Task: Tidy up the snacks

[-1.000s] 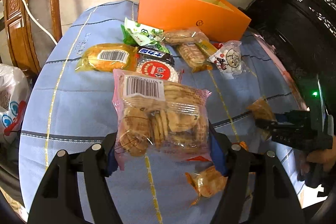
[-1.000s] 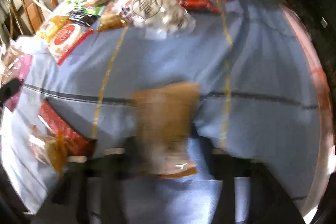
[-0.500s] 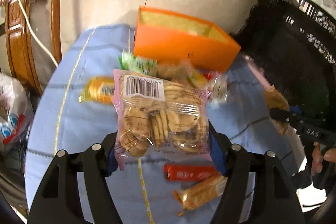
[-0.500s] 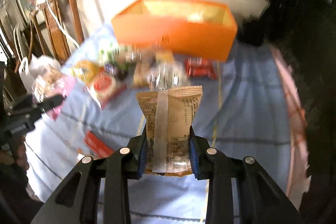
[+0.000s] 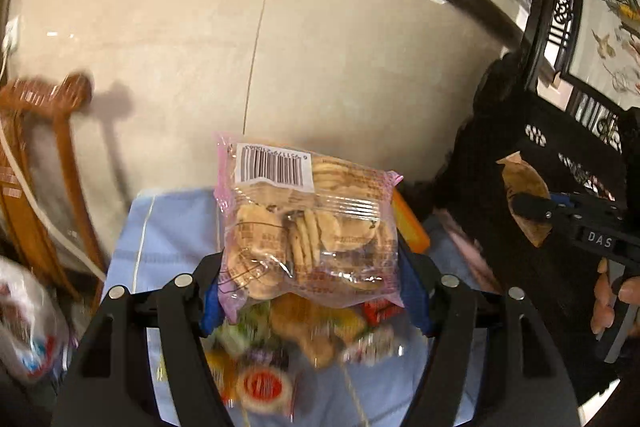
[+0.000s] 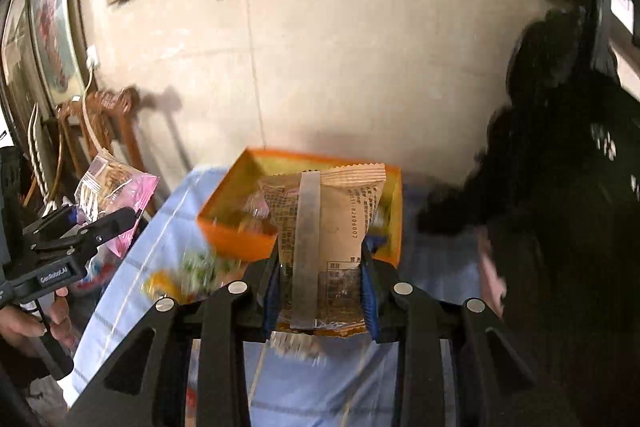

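My left gripper [image 5: 312, 291] is shut on a clear pink-edged bag of round biscuits [image 5: 308, 223], held high above the table. My right gripper [image 6: 320, 291] is shut on a tan paper snack packet [image 6: 324, 227], held up in front of the orange box [image 6: 236, 227]. The box stands open at the far end of the blue tablecloth [image 6: 160, 255], with small packets inside. Loose snacks [image 5: 280, 355] lie blurred on the cloth below the left gripper. The right gripper [image 5: 536, 211] also shows in the left wrist view, the left gripper [image 6: 100, 223] in the right wrist view.
A wooden chair [image 5: 44, 163] stands left of the table and a white plastic bag [image 5: 28, 331] lies beside it. Dark carved furniture [image 5: 540, 187] stands at the right. A beige wall [image 6: 320, 67] is behind the table.
Both grippers have risen and tilted up with their packets; the views now show the wall more than the table. The right gripper has come closer to the orange box.
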Demonstrator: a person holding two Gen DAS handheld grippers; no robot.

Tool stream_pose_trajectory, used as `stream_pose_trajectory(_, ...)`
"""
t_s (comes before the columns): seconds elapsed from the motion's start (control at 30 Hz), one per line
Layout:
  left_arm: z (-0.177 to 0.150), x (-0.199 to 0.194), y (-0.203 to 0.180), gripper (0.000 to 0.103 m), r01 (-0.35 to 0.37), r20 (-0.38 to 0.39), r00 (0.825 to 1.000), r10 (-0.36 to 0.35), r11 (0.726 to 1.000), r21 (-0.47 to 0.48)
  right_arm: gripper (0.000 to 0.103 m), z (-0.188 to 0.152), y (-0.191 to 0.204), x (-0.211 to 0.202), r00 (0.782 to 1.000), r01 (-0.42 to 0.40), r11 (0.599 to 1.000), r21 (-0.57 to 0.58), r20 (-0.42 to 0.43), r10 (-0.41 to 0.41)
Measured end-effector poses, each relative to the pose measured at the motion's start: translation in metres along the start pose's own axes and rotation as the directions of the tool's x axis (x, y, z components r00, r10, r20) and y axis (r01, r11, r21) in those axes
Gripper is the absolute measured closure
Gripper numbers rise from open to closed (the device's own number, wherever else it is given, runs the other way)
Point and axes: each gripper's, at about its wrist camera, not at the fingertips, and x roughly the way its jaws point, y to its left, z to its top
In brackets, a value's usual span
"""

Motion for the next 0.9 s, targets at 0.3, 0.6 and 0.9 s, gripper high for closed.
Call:
stream_pose_trajectory(0.3, 0.081, 0.075, -0.010, 0.033, -0.028, 0.027, 0.999, 0.027, 0.999, 0.031, 0.068, 0.081, -0.020, 0.069, 0.999, -0.010, 1.000, 0.020, 0.052, 0.009)
stream_pose_trajectory(0.6, 0.025, 0.134, 0.022, 0.013, -0.075, -0.154, 0.985, 0.075, 0.997, 0.008, 0.016, 0.030, -0.025, 0.129, 0.996, -0.004, 1.000, 0.030, -0.087, 0.007)
stream_pose_trajectory(0.9, -0.131, 0.072, 0.012, 0.013, 0.043, -0.327, 0.945, -0.013, 0.995, 0.085, 0.016, -0.131, 0.028, 0.107, 0.939, -0.141, 0.986, 0.086, -0.303, 0.161)
